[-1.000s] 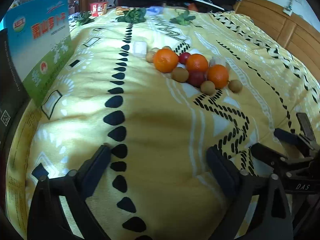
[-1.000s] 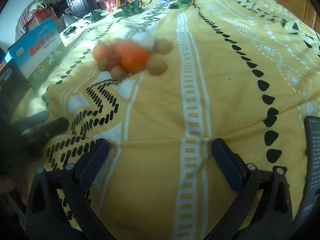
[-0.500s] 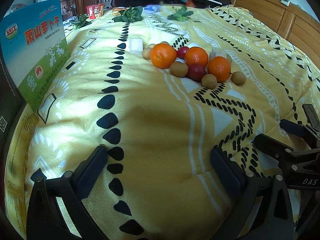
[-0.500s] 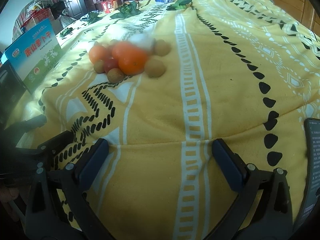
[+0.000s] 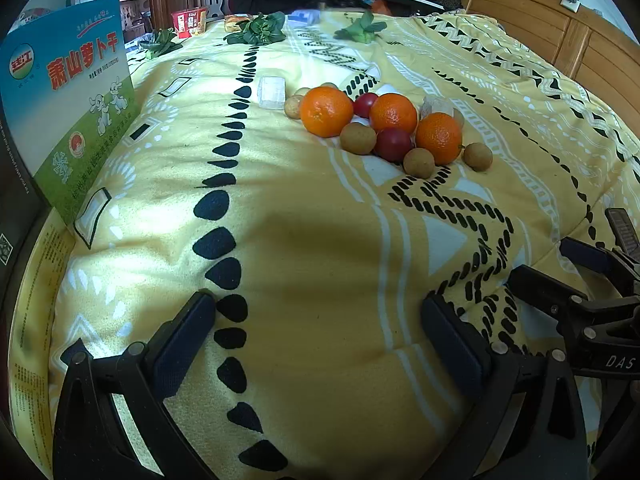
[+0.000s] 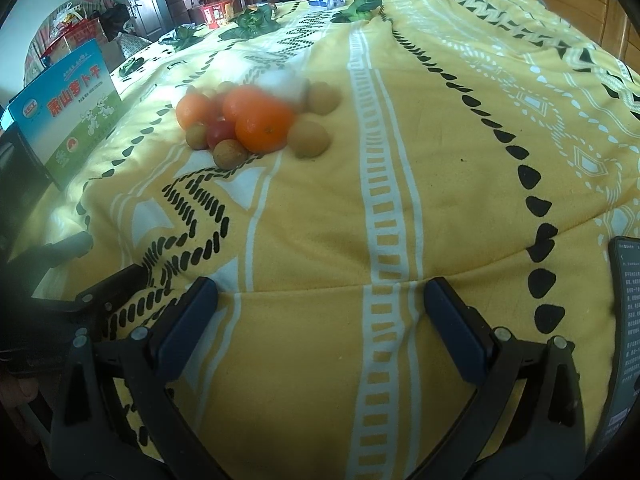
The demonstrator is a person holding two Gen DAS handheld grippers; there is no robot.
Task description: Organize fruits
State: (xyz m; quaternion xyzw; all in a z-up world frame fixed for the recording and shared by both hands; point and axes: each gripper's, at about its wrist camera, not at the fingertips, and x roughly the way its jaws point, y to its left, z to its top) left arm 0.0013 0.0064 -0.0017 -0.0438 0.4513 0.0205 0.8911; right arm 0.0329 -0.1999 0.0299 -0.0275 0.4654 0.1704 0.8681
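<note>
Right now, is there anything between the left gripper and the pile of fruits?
Nothing visible stands between. Only bare yellow blanket lies from the open left gripper to the fruit pile. The cardboard box stands off to the left.

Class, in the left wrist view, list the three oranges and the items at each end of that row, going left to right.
Blue-green box → white packet → left orange → middle orange → right orange → far-right brown fruit.
</note>
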